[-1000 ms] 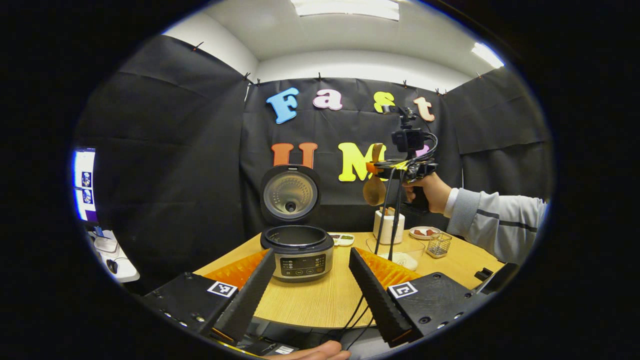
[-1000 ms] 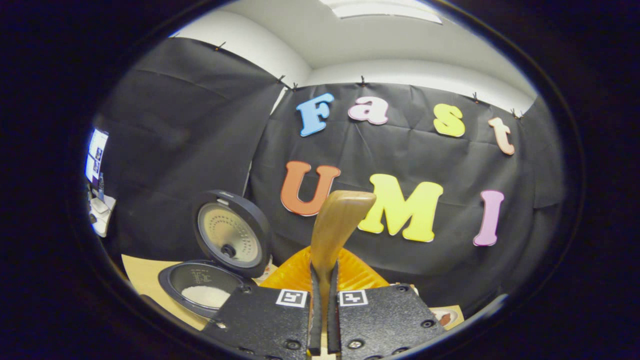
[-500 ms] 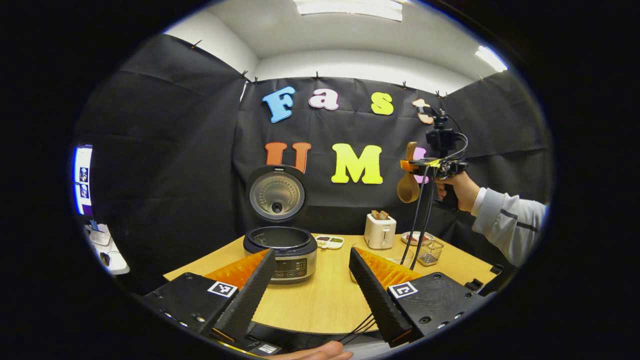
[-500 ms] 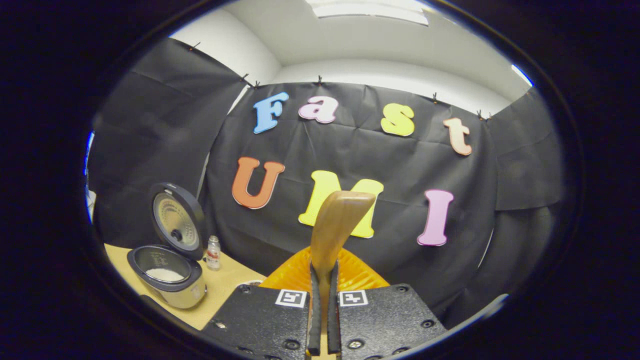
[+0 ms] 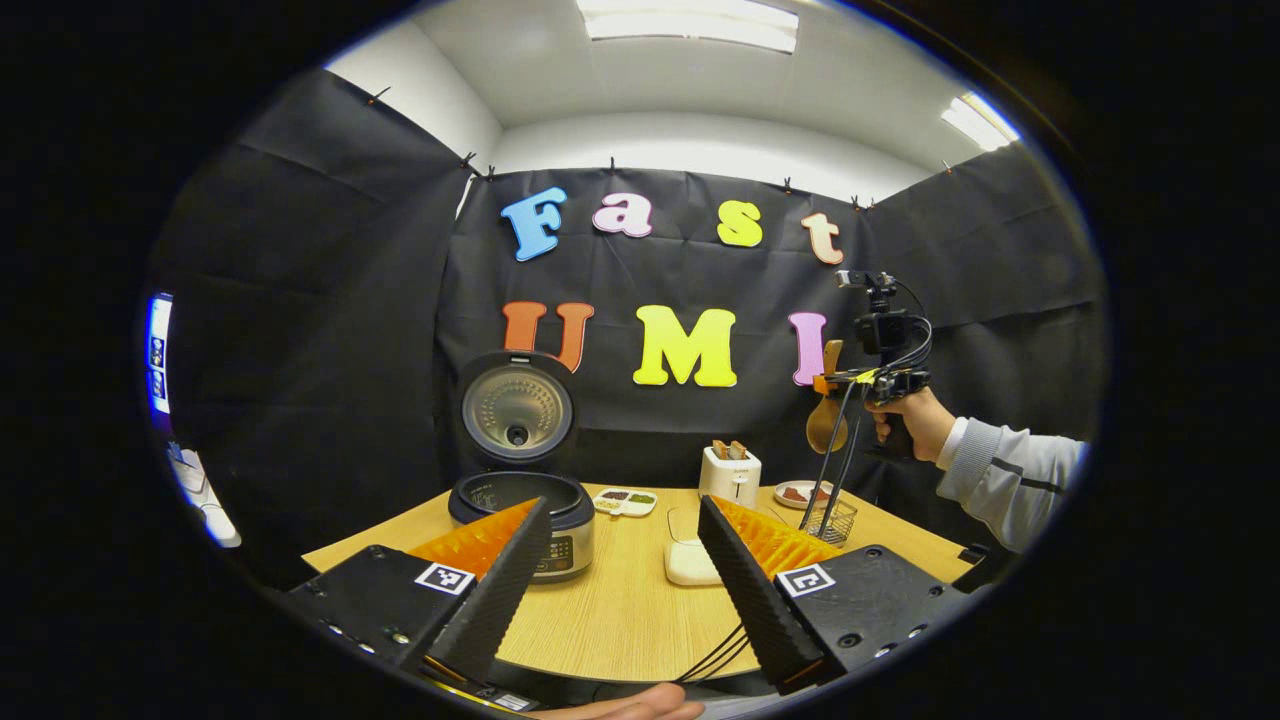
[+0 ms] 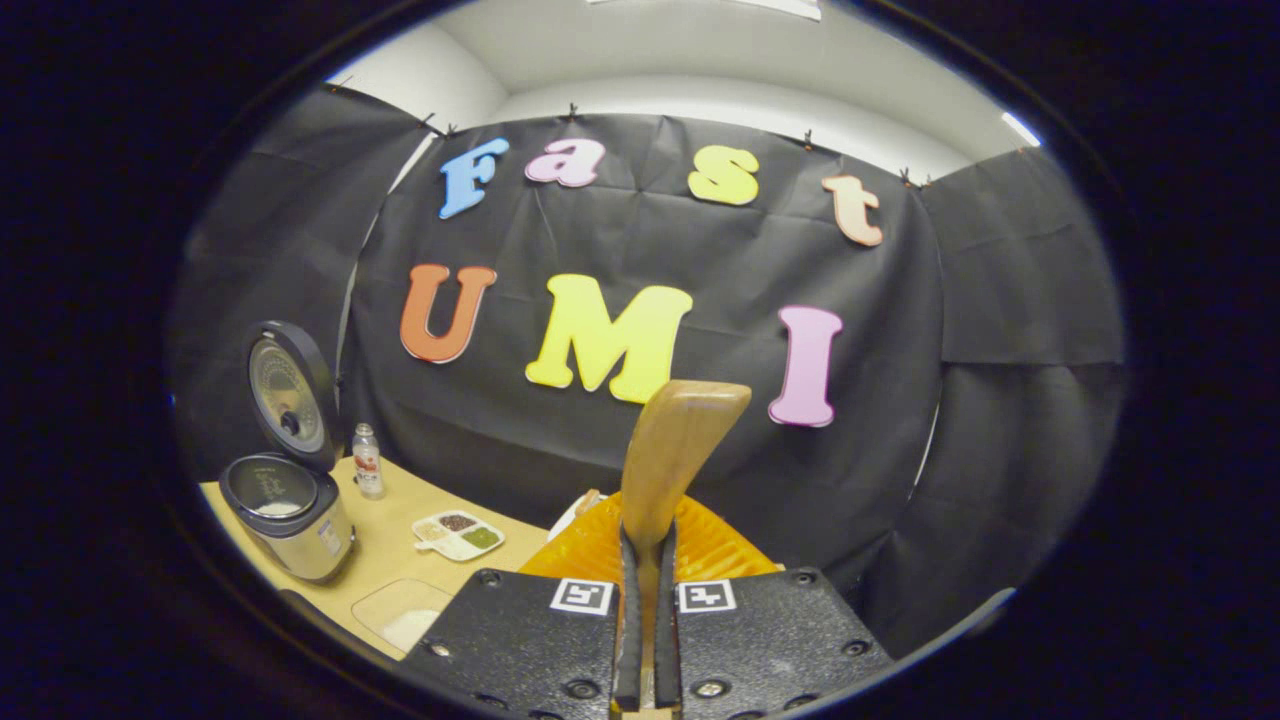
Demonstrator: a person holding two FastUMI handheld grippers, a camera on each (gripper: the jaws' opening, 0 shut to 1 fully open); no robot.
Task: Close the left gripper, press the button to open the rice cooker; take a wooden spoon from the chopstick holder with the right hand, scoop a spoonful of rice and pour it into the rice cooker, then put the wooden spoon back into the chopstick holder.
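While right tool (image 6: 645,640) grips wooden spoon (image 6: 672,460), toaster (image 5: 729,471) flanks wire basket (image 5: 832,520).

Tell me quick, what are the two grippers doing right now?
Left gripper: open, holding nothing.
Right gripper: closed on the wooden spoon, held up in the air.

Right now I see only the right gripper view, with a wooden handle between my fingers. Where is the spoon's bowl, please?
Observer: In the left gripper view, the bowl of the wooden spoon hangs below the right gripper, in the air.
Operator: Where is the holder for it?
Observer: The white holder stands on the table, lower and left of the spoon in that view.
Operator: Is the left gripper free?
Observer: Yes, the left gripper is open and holds nothing.
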